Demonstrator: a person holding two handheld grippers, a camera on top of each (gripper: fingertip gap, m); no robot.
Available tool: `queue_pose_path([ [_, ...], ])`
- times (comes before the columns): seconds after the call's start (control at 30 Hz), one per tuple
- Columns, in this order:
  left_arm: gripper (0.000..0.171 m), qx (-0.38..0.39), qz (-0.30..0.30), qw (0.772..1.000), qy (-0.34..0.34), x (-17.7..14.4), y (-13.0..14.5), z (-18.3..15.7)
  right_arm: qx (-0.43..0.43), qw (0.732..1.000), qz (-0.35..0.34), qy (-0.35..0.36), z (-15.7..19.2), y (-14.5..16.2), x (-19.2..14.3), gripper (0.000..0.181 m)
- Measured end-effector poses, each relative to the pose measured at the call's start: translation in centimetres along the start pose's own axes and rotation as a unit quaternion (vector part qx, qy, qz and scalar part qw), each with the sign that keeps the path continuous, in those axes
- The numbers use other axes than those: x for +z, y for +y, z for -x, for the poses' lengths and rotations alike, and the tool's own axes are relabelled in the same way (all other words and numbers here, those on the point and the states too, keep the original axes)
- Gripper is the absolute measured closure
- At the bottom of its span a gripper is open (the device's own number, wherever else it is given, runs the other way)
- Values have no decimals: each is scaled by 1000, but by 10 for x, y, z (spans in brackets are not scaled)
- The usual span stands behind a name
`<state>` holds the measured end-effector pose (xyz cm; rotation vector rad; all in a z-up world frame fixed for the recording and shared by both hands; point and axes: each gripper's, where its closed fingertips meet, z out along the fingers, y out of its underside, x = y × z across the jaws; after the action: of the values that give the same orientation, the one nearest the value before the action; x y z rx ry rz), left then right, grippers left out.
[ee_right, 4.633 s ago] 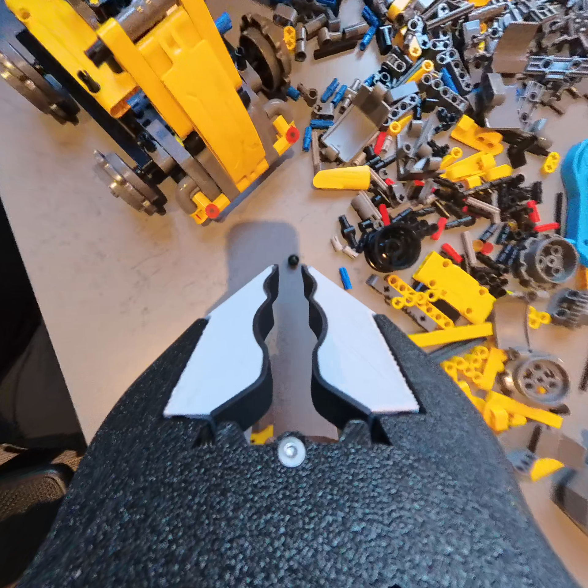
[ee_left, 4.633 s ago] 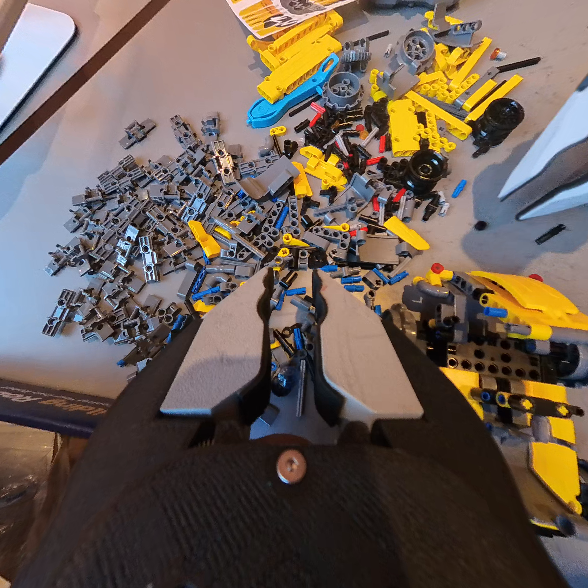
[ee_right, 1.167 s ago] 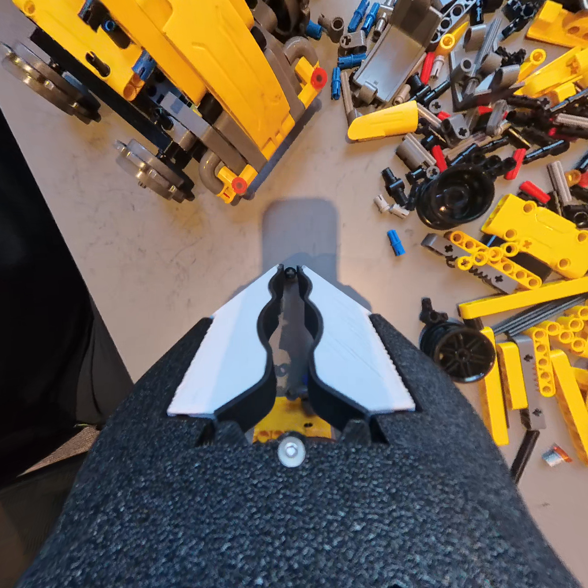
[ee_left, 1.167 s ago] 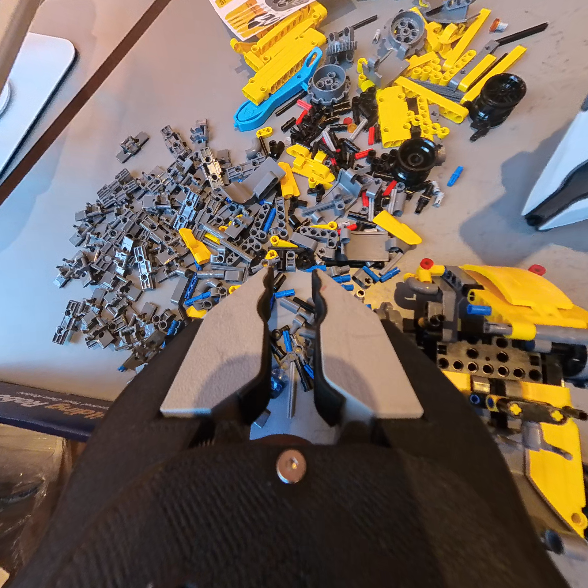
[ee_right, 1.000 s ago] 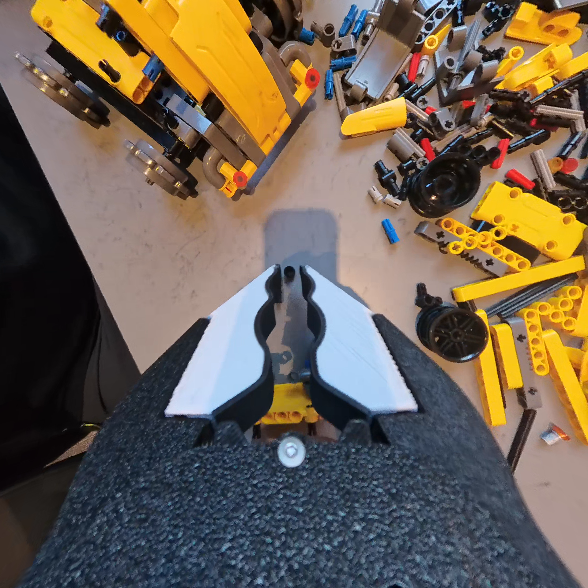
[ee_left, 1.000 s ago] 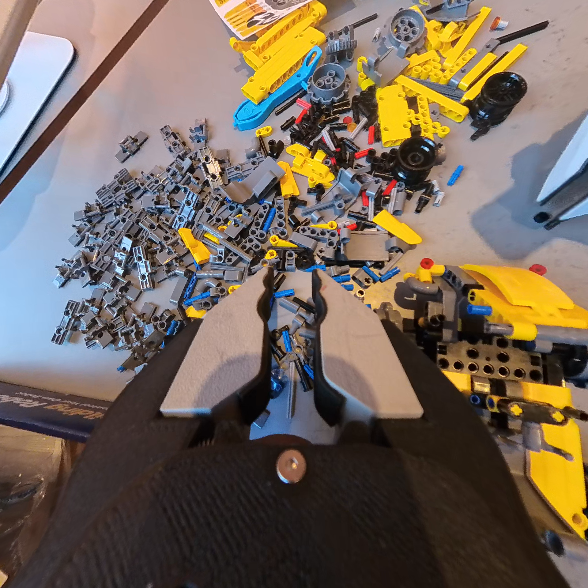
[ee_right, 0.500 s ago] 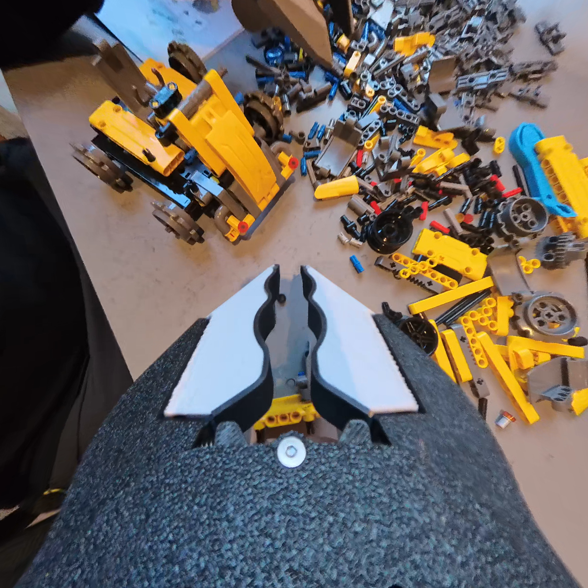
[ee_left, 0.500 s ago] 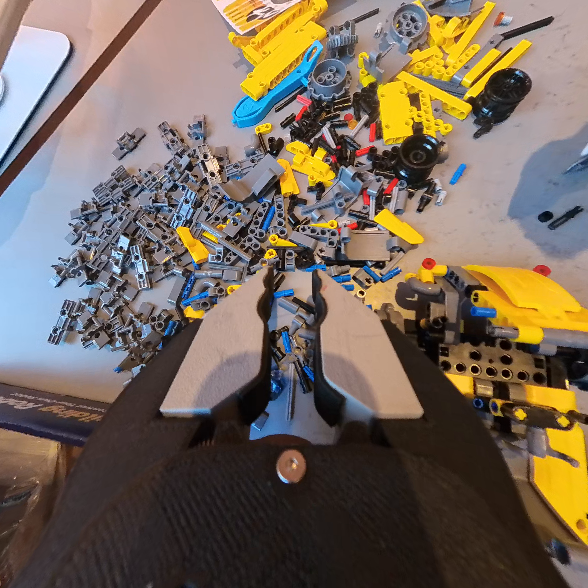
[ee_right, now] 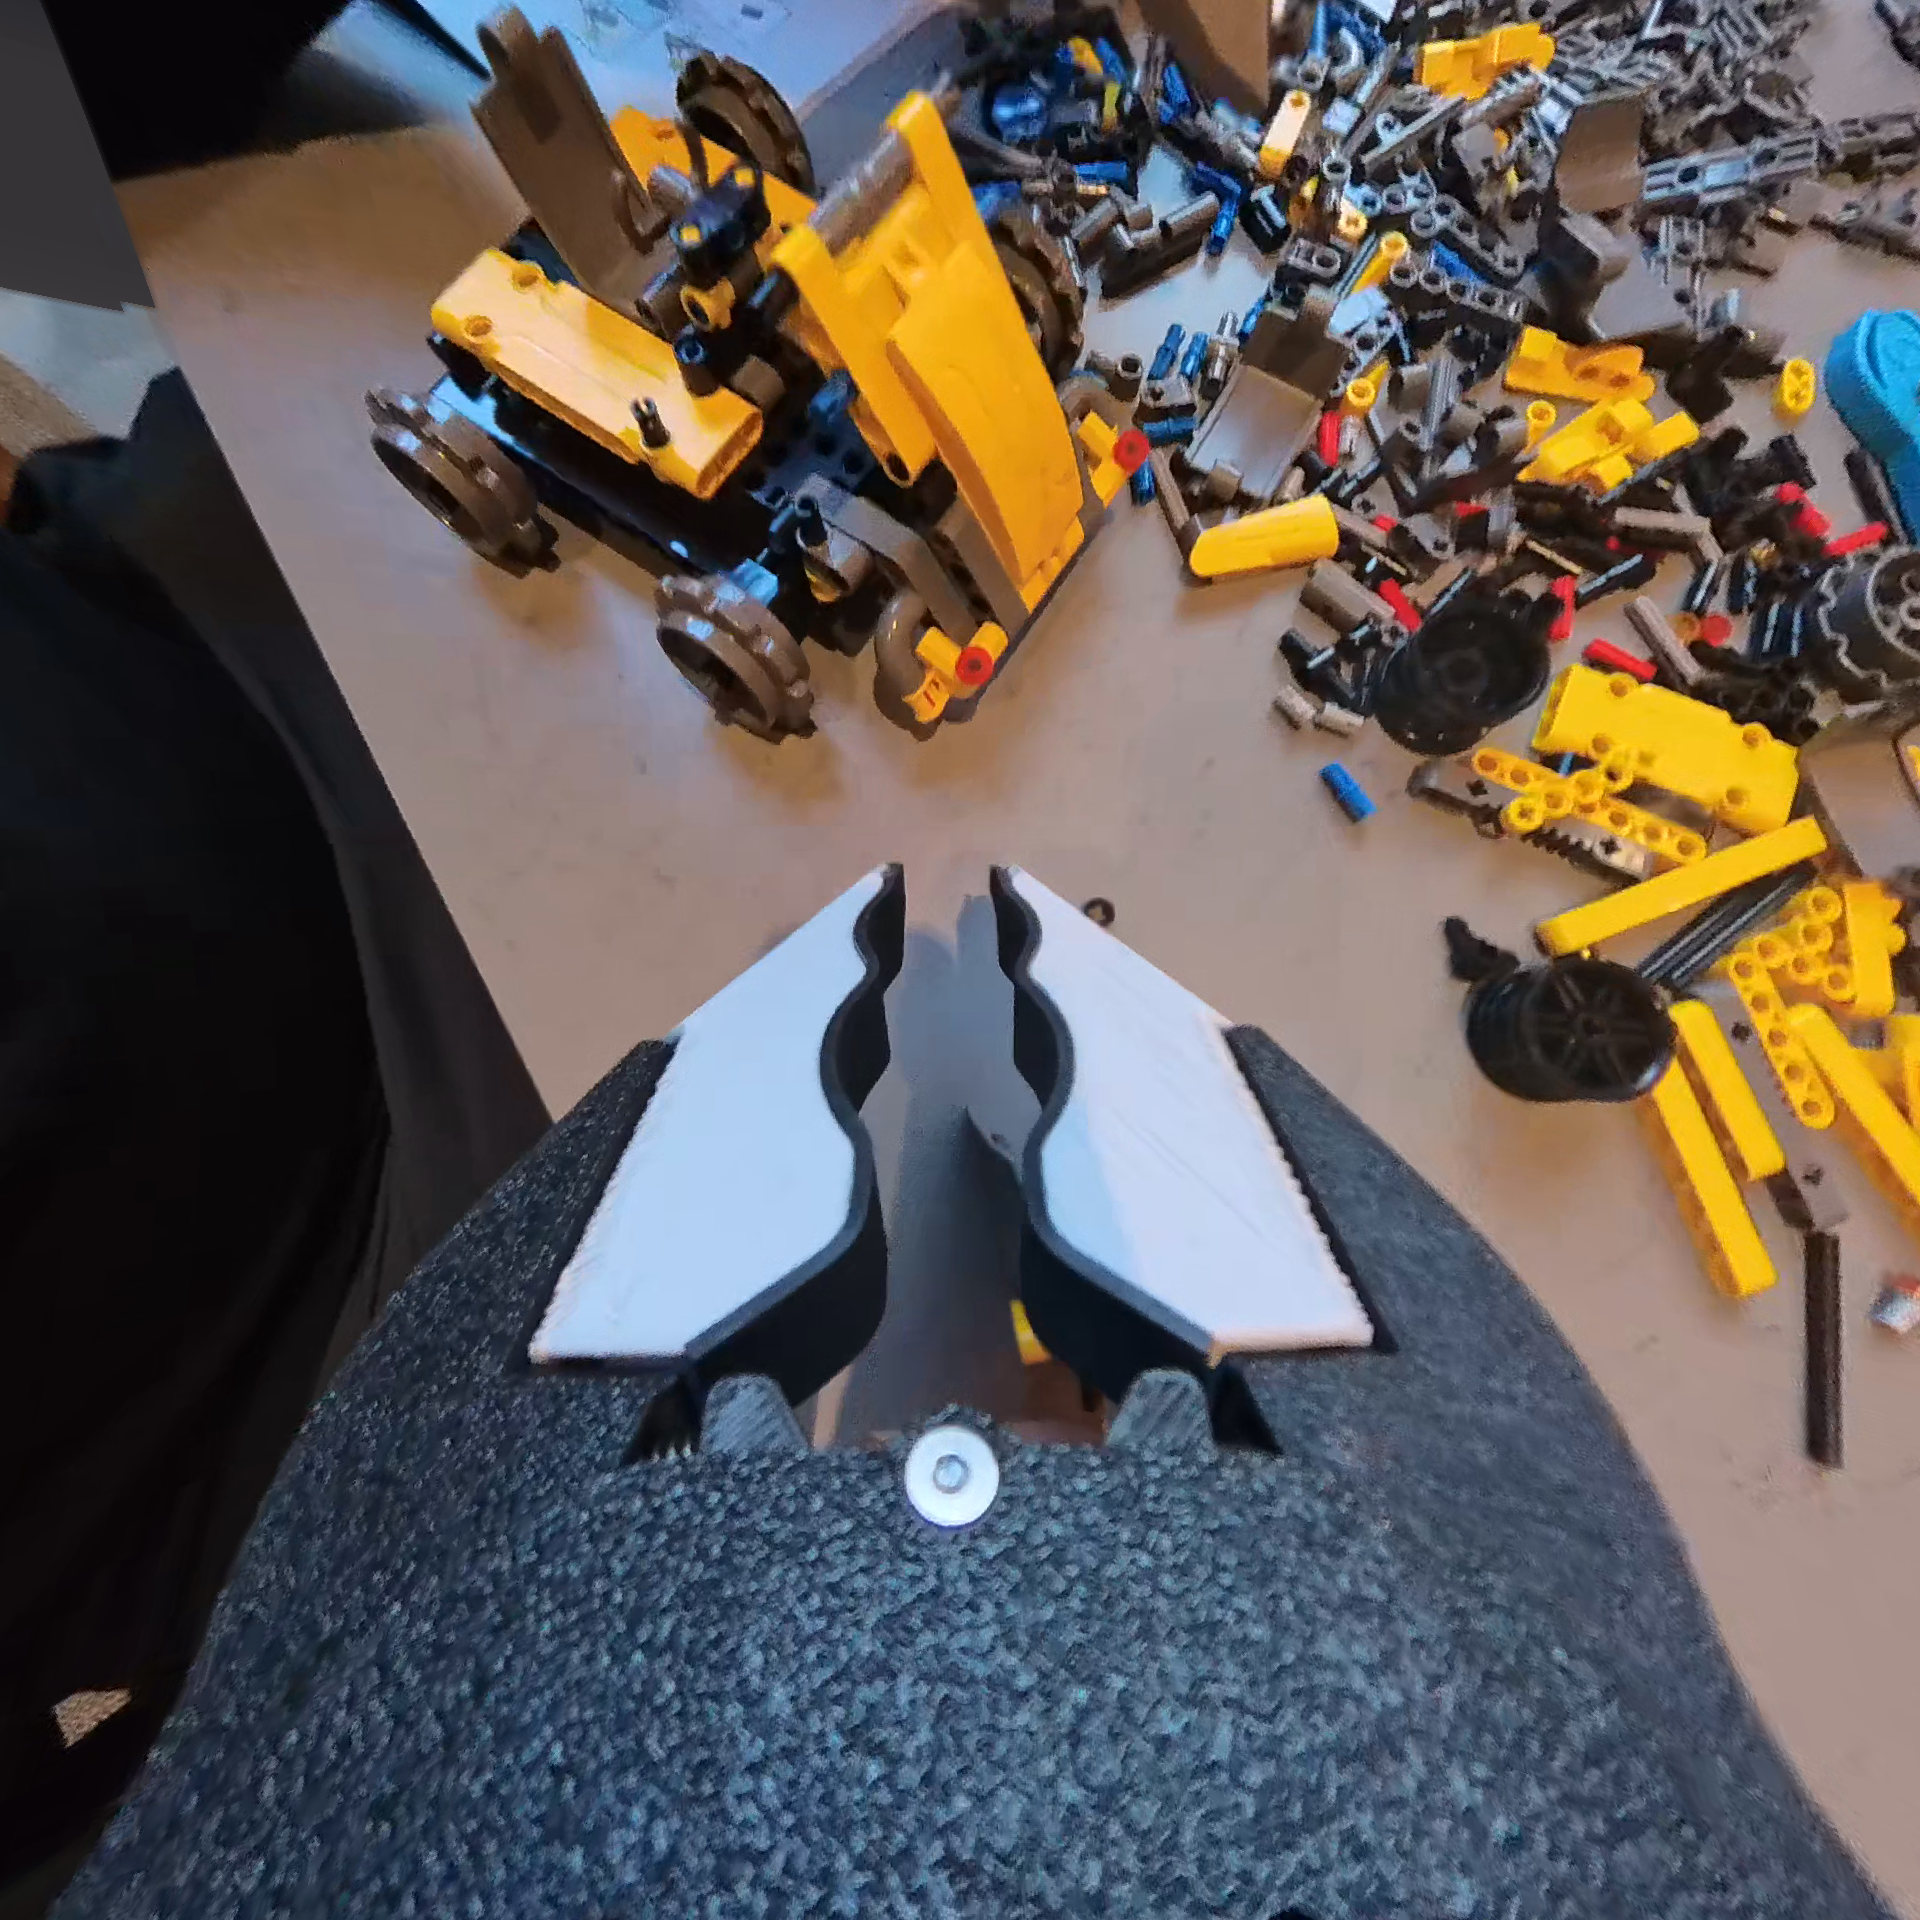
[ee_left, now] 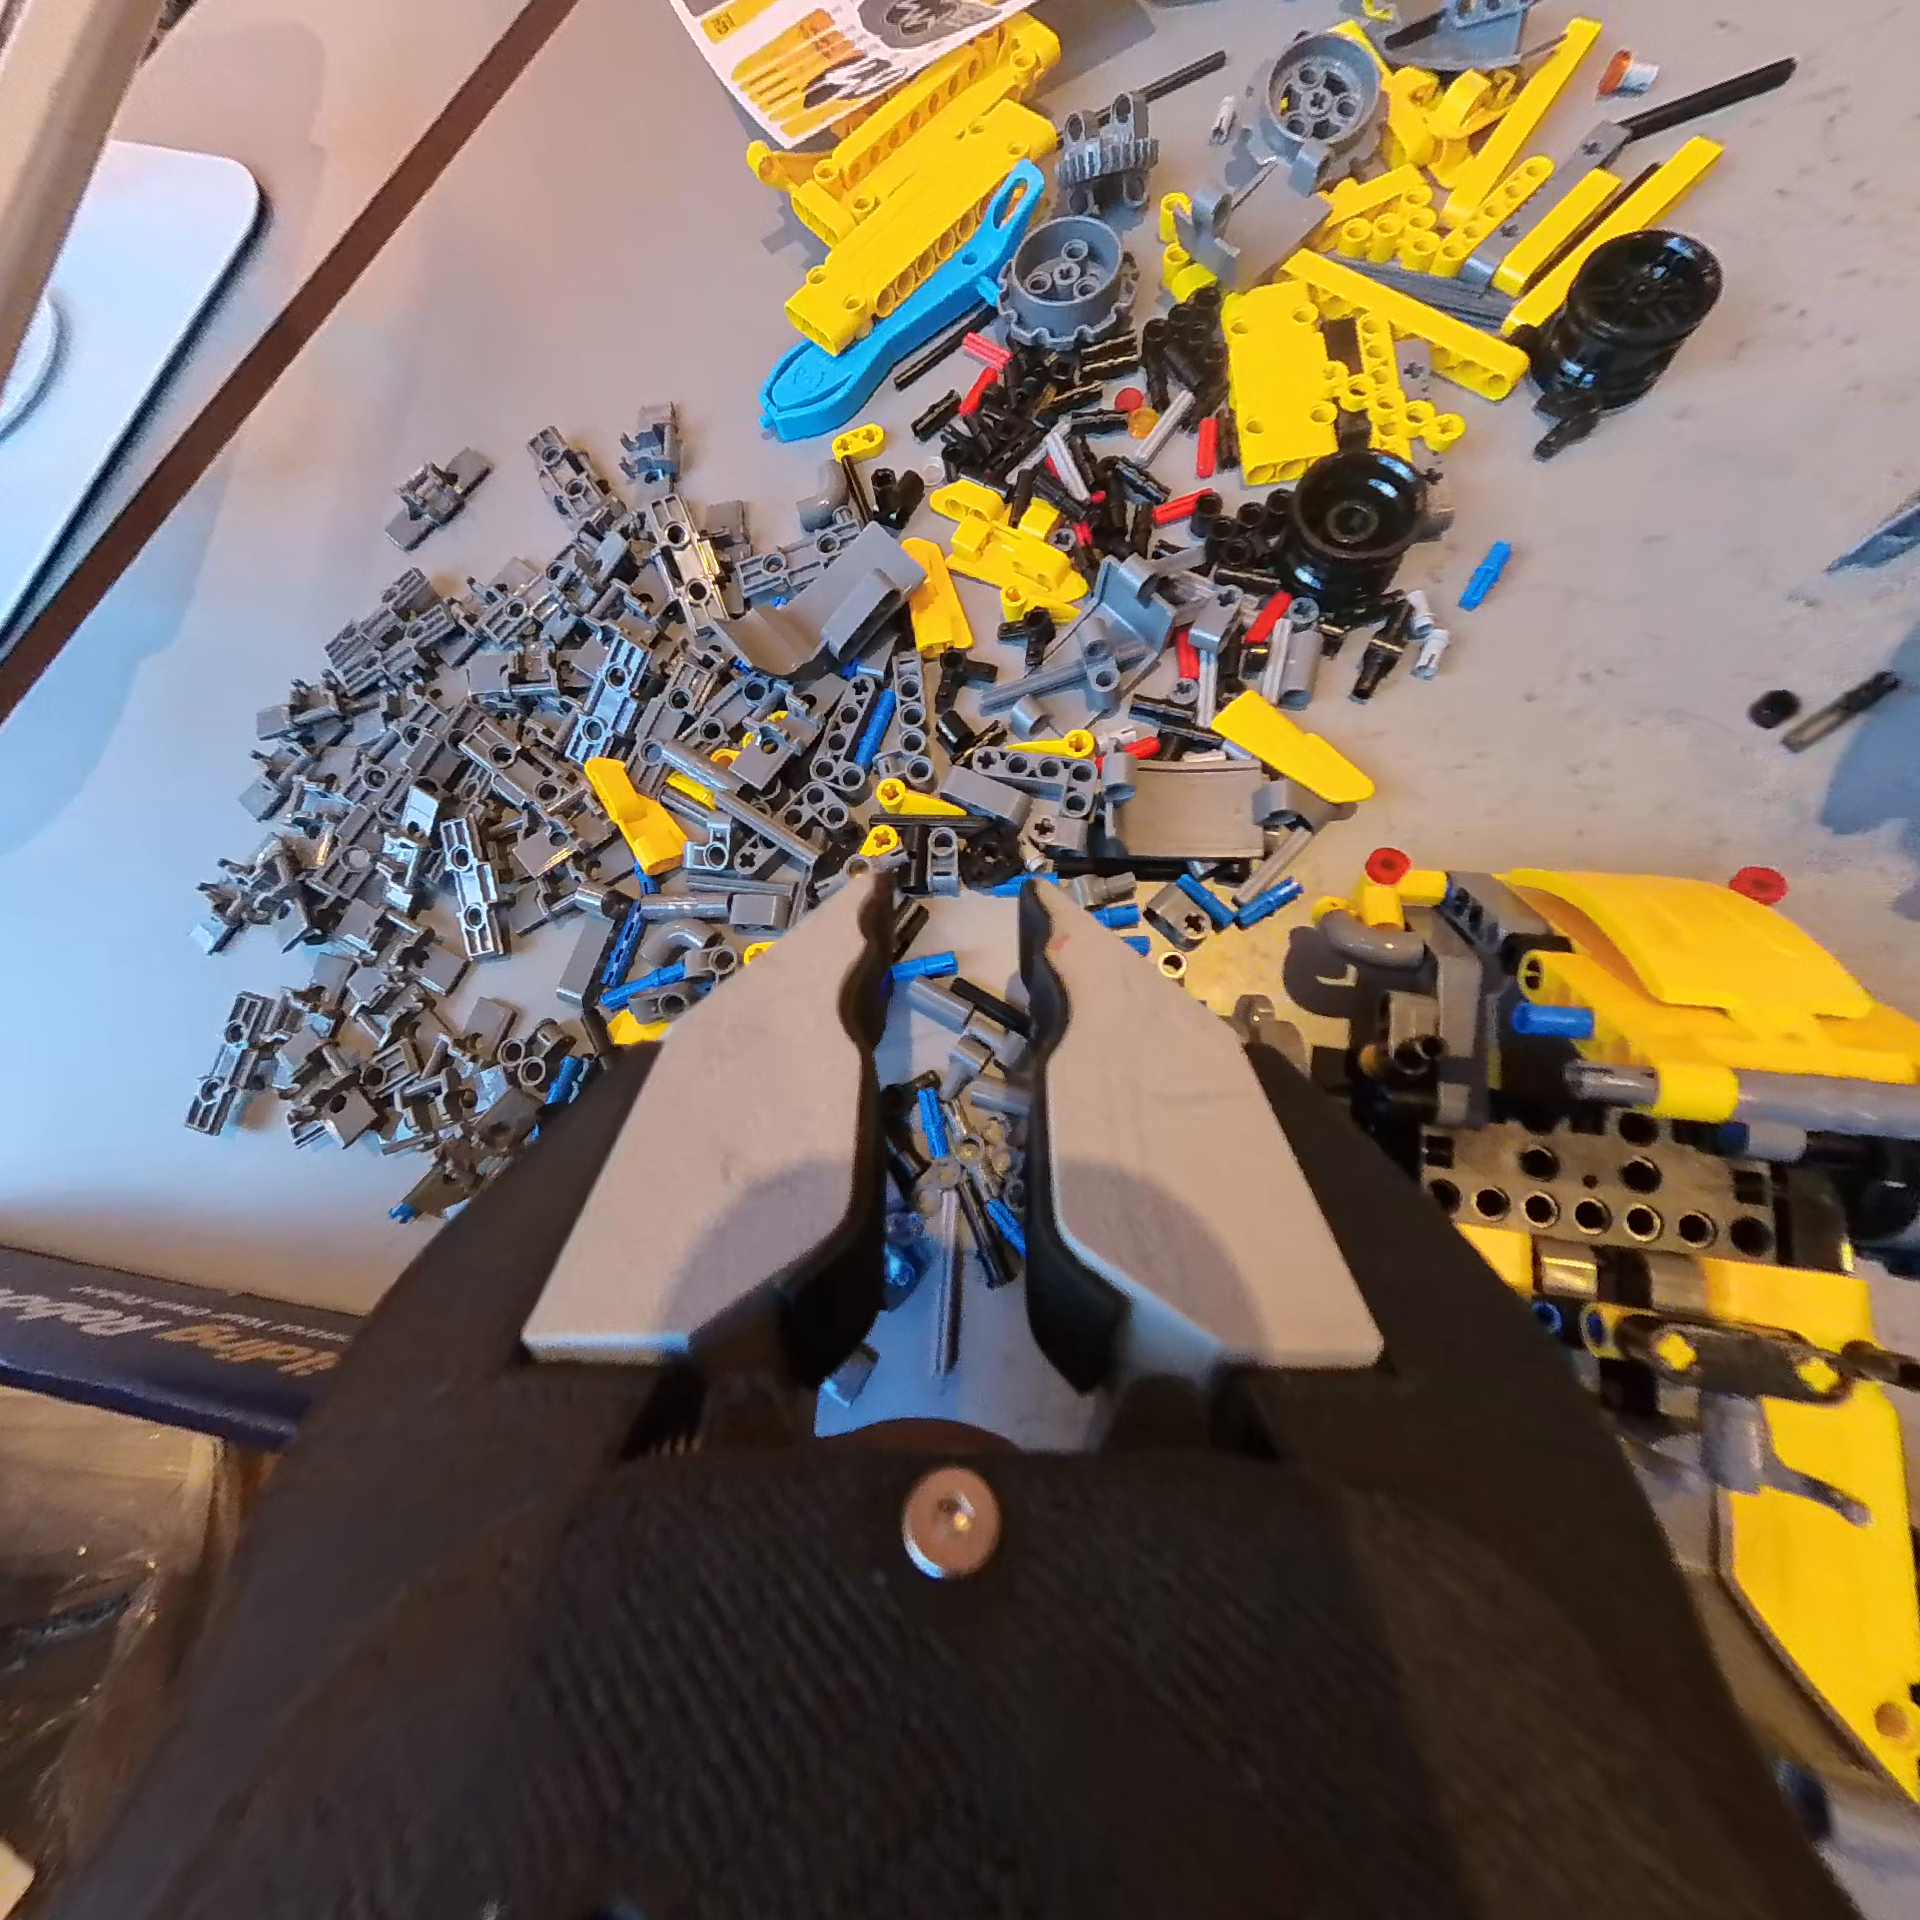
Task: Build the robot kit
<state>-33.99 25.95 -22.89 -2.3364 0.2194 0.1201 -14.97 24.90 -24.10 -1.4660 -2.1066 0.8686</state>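
My left gripper (ee_left: 951,904) is open and empty. It hovers over a heap of small grey, blue and black building pieces (ee_left: 582,748). A half-built yellow vehicle model (ee_left: 1621,1039) lies just right of it. My right gripper (ee_right: 945,883) is open and empty, held above bare table. A tiny black ring piece (ee_right: 1099,912) lies on the table beside its right fingertip; it also shows in the left wrist view (ee_left: 1771,709) next to a black pin (ee_left: 1839,707). The model (ee_right: 831,416) stands ahead of the right gripper, to the left. One left gripper finger (ee_right: 1205,42) shows at the top.
Loose yellow beams (ee_right: 1714,1039), black wheels (ee_right: 1569,1029) and a blue tool-shaped piece (ee_left: 894,312) are spread over the table. A printed leaflet (ee_left: 862,62) lies at the far edge. A dark box (ee_left: 156,1340) sits at the near left. A person's dark clothing (ee_right: 156,935) borders the table edge. The gap from one gripper's tips to the other's is roughly 20 centimetres. The black pin (ee_left: 1839,707) lies around 4 centimetres away from my right fingertips.
My right gripper was shut on the tiny black ring, then opened, let it drop on the table, and rose and drew back out of the left wrist view. The left gripper barely moved.
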Motion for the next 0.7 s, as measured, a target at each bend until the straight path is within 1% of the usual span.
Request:
queue_pose_path([
  [0.13,149,-3,-4,1000,2,0,-2,-2,5,1000,10,27,-1,13,-6,161],
  [0.37,149,0,10,1000,0,6,5,-2,10,998,36,59,-5,36,-32,156],
  [0.53,149,7,12,1000,-4,7,5,-4,4,997,58,55,1,54,-48,159],
  [0.7,148,4,11,1000,-4,7,5,-3,10,996,75,54,-2,72,-51,161],
])
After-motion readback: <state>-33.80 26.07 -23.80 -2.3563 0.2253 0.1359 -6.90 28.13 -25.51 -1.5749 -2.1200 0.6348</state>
